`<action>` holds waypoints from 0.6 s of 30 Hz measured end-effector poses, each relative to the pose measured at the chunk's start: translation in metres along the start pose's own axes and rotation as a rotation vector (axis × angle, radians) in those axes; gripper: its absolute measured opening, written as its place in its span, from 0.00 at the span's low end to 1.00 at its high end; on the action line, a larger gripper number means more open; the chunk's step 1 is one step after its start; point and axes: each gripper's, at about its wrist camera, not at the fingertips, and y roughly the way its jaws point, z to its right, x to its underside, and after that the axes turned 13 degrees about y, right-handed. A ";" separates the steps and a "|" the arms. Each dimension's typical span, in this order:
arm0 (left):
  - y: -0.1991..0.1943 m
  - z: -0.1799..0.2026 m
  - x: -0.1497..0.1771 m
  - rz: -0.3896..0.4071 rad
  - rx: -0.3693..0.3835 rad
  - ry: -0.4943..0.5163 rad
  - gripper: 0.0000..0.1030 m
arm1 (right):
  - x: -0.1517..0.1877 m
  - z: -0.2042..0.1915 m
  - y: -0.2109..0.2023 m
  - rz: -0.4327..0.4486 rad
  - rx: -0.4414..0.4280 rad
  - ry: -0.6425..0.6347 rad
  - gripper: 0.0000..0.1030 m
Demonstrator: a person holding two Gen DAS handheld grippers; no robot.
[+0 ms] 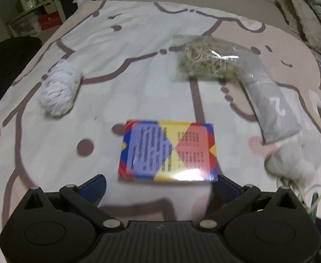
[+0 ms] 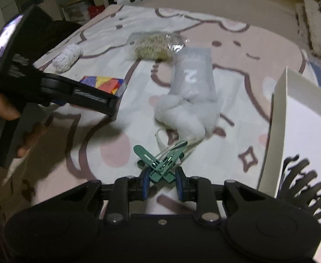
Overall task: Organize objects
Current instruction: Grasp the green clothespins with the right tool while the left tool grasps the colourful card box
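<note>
Bed (image 1: 138, 43) under a cartoon-print sheet carries everything.

Left claw (image 1: 160, 182): held low and level over the near part of the sheet, fingers spread wide, gripping nothing. The colourful box (image 1: 168, 151) lies flat just ahead of it, between the fingertips' line but clear of both pads.

Right claw (image 2: 161, 183): low over the sheet, jaws partly apart, blue pads either side of the green clip (image 2: 160, 164). Whether they touch the clip cannot be told. Strings run from the clip to the white fabric bundle (image 2: 182, 114).

Only the right view shows the white open carton (image 2: 302, 131) at far right, the left tool's black body (image 2: 57, 89) seen side-on, and the person's hand (image 2: 0, 109) on its handle.

Largest to smallest on the sheet: grey pouch marked "2" (image 1: 270, 103), clear bag of straw-like fibre (image 1: 208, 59) touching its far end, white fluffy ball (image 1: 59, 87) well apart at left, then box and clip.
</note>
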 end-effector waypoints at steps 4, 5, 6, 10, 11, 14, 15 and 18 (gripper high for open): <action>0.000 -0.002 0.000 -0.003 0.008 -0.014 1.00 | 0.002 -0.002 0.008 -0.002 0.003 -0.015 0.29; 0.001 -0.002 -0.003 0.003 0.008 -0.025 1.00 | 0.002 -0.003 0.010 -0.002 0.004 -0.020 0.33; 0.003 -0.002 -0.005 0.006 0.009 -0.037 1.00 | 0.002 -0.004 0.012 -0.001 0.004 -0.029 0.35; 0.011 0.002 -0.017 0.002 0.018 -0.033 1.00 | 0.001 -0.005 0.022 0.005 0.006 -0.047 0.37; 0.012 0.003 -0.018 0.001 0.020 -0.014 1.00 | 0.001 -0.005 0.022 0.008 0.005 -0.045 0.37; 0.013 0.004 -0.016 0.007 0.022 0.003 0.98 | 0.000 -0.003 0.023 0.009 -0.004 -0.040 0.34; 0.013 0.003 -0.016 0.006 0.021 0.000 0.97 | 0.000 -0.004 0.022 0.011 -0.002 -0.044 0.31; 0.010 -0.002 -0.019 -0.003 0.041 -0.009 0.88 | -0.001 -0.004 0.021 0.010 0.001 -0.045 0.27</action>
